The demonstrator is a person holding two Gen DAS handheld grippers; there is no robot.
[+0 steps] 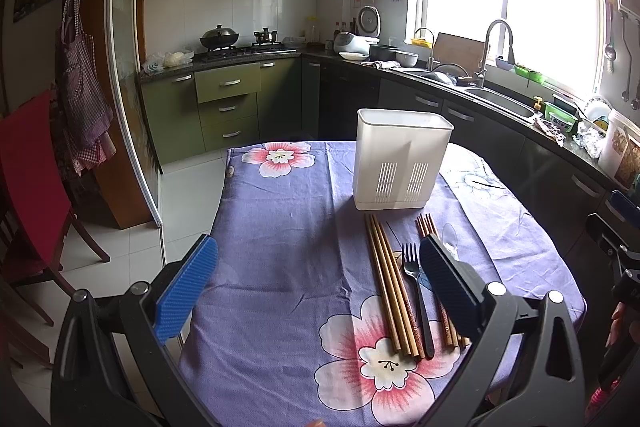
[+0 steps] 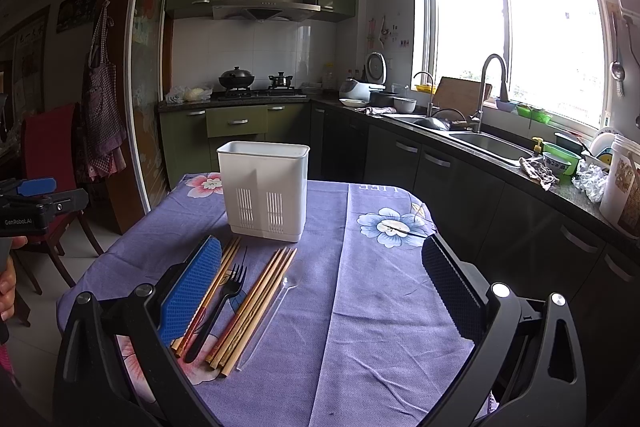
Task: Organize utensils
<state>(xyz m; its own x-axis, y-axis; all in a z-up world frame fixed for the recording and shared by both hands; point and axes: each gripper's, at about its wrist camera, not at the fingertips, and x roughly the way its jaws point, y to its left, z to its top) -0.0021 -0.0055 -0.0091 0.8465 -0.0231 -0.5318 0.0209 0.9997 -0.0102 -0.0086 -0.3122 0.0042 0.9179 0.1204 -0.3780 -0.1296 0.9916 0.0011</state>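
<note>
Both grippers, left gripper (image 1: 318,283) and right gripper (image 2: 322,287), hover released; the chopsticks (image 2: 256,307) and fork (image 2: 218,311) lie lengthwise toward the holder (image 2: 264,187), nearer the right.

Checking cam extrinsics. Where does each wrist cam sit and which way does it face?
Left wrist: above the table's near-left, facing the stove wall; open left gripper frames the floral tablecloth; right gripper body at right edge.
Right wrist: above the table's near-right, facing likewise; open right gripper; left gripper body and some fingers at left edge.
Shared: white utensil holder, black fork, chopsticks, clear spoon, sink.
</note>
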